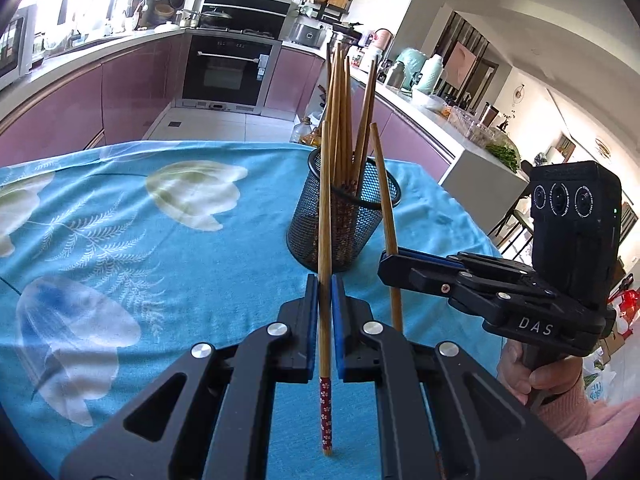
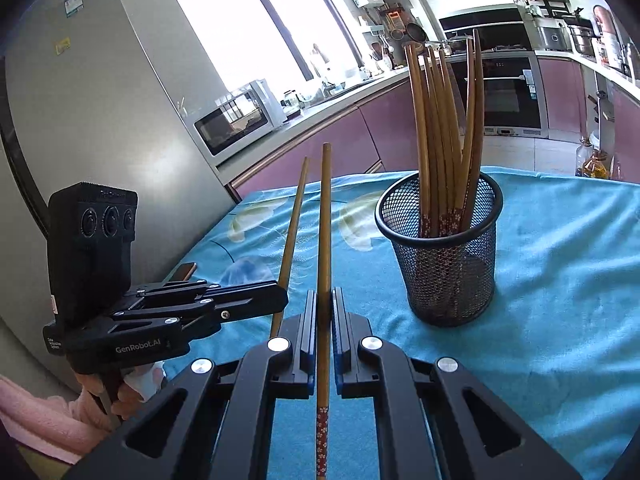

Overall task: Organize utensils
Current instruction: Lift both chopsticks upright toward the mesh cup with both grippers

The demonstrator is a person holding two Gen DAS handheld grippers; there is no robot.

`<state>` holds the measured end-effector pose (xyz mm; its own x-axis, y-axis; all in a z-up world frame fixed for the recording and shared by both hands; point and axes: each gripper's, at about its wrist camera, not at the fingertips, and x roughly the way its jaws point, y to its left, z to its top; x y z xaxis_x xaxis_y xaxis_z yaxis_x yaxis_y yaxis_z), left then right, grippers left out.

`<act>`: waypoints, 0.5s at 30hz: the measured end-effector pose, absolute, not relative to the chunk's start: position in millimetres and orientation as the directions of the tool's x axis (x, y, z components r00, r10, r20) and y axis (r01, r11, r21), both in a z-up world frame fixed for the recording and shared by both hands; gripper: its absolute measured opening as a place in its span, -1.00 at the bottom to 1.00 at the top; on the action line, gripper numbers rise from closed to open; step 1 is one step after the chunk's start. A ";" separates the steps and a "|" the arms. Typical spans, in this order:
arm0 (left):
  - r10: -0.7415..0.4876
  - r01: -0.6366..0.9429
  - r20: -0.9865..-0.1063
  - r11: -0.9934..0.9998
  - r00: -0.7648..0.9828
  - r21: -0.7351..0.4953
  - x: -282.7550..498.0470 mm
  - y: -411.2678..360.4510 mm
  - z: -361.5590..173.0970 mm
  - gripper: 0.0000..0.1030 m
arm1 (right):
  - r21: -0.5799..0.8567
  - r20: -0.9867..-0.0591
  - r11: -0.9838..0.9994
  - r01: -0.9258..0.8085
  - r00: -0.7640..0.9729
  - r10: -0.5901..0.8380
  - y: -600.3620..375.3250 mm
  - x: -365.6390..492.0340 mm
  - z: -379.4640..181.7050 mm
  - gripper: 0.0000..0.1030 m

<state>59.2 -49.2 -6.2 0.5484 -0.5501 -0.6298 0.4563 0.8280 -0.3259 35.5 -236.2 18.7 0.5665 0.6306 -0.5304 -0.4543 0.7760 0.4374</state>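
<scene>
Left wrist view
- The lower ends of the bundled chopsticks (image 1: 343,120) are blurred behind the black mesh holder (image 1: 340,220), so an exact count cannot be made; roughly eight are seen.
- One chopstick (image 1: 325,280) is clamped upright between the fingers of the left gripper (image 1: 325,292), its red flowered end hanging below the pads.
- A second chopstick (image 1: 386,216) is pinched in the right gripper (image 1: 390,266), just beside the holder; the part behind the black body is hidden.
- Of the person, only a hand (image 1: 532,376) and a pink sleeve (image 1: 592,420) are shown, cut off by the frame edge.
- The table is covered with a blue floral cloth (image 1: 120,220); behind it an oven (image 1: 230,68) and purple cabinets are seen.

Right wrist view
- One chopstick (image 2: 324,280) is gripped tight between the fingers of the right gripper (image 2: 325,308); its patterned end is cut off at the bottom edge.
- One more chopstick (image 2: 292,236) is held in the left gripper (image 2: 280,298), where the closed tips hide the contact.
- The mesh holder (image 2: 448,264) stands on the blue cloth (image 2: 560,280), well to the right, with the bundle (image 2: 444,128) inside it leaning outward.
- A microwave (image 2: 236,120), a bright window and a grey refrigerator (image 2: 100,100) are seen behind; a small object by the table edge is too hidden to be named.
</scene>
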 end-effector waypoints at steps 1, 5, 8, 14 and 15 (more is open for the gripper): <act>-0.552 0.458 -0.628 0.827 0.550 -0.325 59.7 -49.5 -5.6 -0.86 | 0.439 -0.529 0.775 -0.455 0.567 0.632 -237.0 35.4 19.3 -0.89; -0.551 0.461 -0.623 0.827 0.555 -0.321 57.2 -51.4 -2.5 -0.86 | 0.444 -0.524 0.773 -0.452 0.569 0.634 -241.5 35.2 20.0 -0.88; -0.556 0.464 -0.619 0.824 0.554 -0.325 56.4 -52.4 -1.9 -0.86 | 0.445 -0.521 0.773 -0.452 0.571 0.634 -244.2 33.8 20.4 -0.89; -0.561 0.467 -0.615 0.821 0.555 -0.327 55.6 -53.2 -0.8 -0.86 | 0.452 -0.520 0.774 -0.444 0.574 0.633 -244.8 33.8 20.6 -0.89; -0.561 0.468 -0.614 0.821 0.555 -0.327 55.3 -53.2 -0.4 -0.86 | 0.452 -0.520 0.775 -0.442 0.575 0.632 -245.8 33.9 20.9 -0.88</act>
<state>55.3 -53.2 -0.4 0.5552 -0.5611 -0.6139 0.4678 0.8210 -0.3273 33.9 -245.8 20.9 0.5754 0.6317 -0.5195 -0.4422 0.7746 0.4521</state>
